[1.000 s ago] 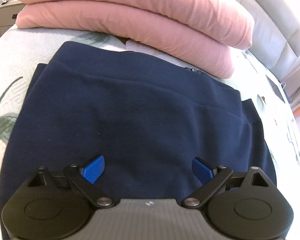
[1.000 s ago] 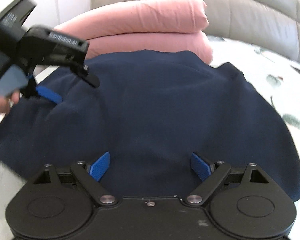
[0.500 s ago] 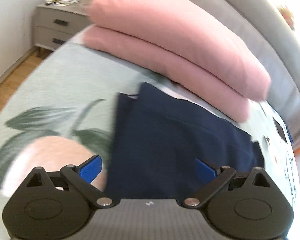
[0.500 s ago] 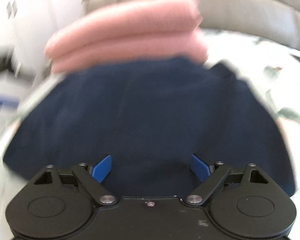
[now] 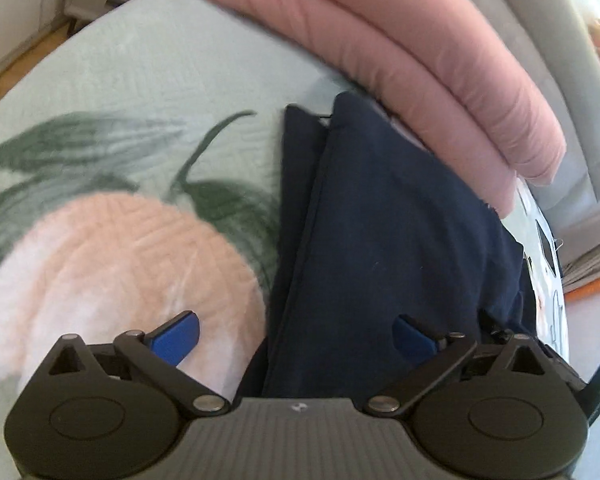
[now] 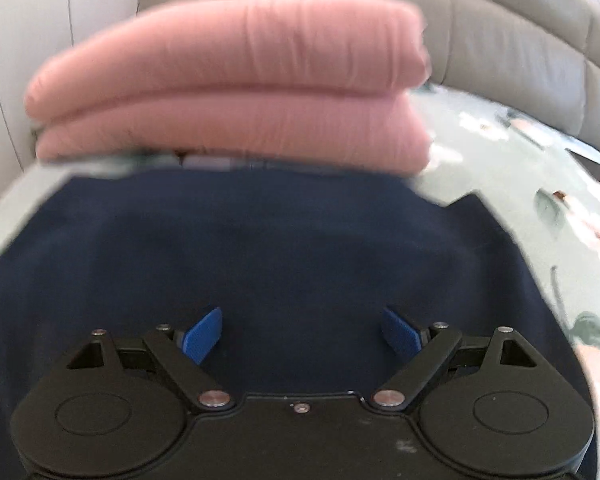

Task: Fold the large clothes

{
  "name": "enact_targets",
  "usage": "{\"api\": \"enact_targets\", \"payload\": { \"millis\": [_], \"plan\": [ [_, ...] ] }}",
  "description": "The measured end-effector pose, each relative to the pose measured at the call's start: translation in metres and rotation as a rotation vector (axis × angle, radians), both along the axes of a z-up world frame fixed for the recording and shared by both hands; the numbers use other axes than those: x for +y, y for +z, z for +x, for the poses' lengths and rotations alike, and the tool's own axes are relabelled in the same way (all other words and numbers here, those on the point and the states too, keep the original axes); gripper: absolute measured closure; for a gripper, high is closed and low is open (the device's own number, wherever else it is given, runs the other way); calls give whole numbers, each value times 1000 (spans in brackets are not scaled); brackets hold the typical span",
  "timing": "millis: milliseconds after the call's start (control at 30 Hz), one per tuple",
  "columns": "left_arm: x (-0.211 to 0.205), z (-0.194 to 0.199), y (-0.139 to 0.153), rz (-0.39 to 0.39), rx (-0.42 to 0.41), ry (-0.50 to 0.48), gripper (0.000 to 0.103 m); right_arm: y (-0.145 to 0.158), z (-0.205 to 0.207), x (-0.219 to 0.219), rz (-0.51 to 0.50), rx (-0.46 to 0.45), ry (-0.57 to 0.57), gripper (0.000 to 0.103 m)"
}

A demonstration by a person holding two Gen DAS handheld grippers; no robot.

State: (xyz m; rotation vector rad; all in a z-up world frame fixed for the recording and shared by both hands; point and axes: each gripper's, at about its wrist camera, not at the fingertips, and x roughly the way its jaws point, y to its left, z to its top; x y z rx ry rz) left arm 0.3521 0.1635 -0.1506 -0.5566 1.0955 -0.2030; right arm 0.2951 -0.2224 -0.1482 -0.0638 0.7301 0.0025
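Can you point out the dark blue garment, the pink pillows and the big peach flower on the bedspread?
dark blue garment (image 6: 284, 248), right wrist view, on its flat middle.
pink pillows (image 6: 236, 80), right wrist view, on the upper pillow's front.
peach flower (image 5: 112, 268), left wrist view, on the middle of the print.

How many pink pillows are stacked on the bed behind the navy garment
2. The lower pink pillow lies on the bedspread just beyond the navy garment; the upper pink pillow rests directly on top of it, by the headboard. Nothing suggests a third, though one could be hidden behind.

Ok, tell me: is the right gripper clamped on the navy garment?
No, the right gripper stands open above the navy garment, gripping nothing.
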Motion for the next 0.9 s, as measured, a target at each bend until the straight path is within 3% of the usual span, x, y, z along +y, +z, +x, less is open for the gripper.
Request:
{"api": "enact_targets", "payload": {
  "millis": [100, 300, 500, 600, 733, 800, 900],
  "plan": [
    [-5, 7, 0, -28, -46, -25, 0, -13, -19, 11, -83, -69, 33, 1],
    [-25, 43, -5, -68, -69, -53, 0, -4, -16, 3, -60, 21, 70, 0],
    [-50, 18, -6, 5, -112, -150, 0, -6, -25, -2, -28, 28, 76, 0],
    [-66, -2, -3, 93, -132, -199, 0, -5, -26, -5, -15, 29, 76, 0],
    [-90, -4, -1, 217, -126, -188, 0, -7, -38, -10, 4, 2, 93, 0],
    [-89, 7, 0, 192, -111, -169, 0, -7, -52, -16, 34, -12, 95, 0],
    [-70, 18, -2, 66, -84, -105, 0, -6, -65, -17, 30, -13, 109, 0]
  ]
}}
